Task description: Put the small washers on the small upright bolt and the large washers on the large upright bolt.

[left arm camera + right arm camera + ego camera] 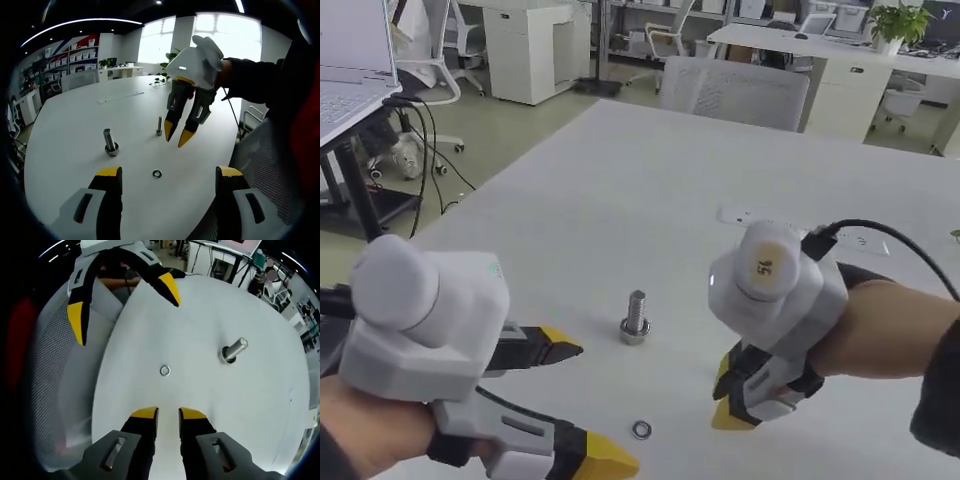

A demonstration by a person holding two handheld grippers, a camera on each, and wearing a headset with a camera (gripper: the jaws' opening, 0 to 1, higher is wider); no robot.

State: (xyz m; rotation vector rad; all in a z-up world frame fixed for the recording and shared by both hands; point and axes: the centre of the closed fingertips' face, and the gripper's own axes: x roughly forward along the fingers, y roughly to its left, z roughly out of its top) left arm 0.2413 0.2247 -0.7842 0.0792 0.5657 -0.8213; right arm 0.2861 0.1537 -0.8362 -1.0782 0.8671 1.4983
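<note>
A large upright bolt (pixel 636 320) stands mid-table on the white table (pixel 620 190). One small washer (pixel 641 430) lies flat in front of it, near the front edge. My left gripper (pixel 588 405) hovers at lower left, jaws wide open and empty. In the left gripper view the washer (pixel 157 173) lies just ahead of my left gripper (pixel 167 172), with the large bolt (pixel 109 140) and a thinner small bolt (pixel 159 126) beyond. My right gripper (pixel 728 398) points down right of the washer, jaws narrowly open and empty. In the right gripper view the washer (pixel 165 371) lies ahead of my right gripper (pixel 168 414).
A white power strip (pixel 800 230) lies on the table behind the right gripper, whose black cable (pixel 880 235) trails right. A grey mesh chair (pixel 735 90) stands at the far edge. A laptop (pixel 350 60) sits on a stand at left.
</note>
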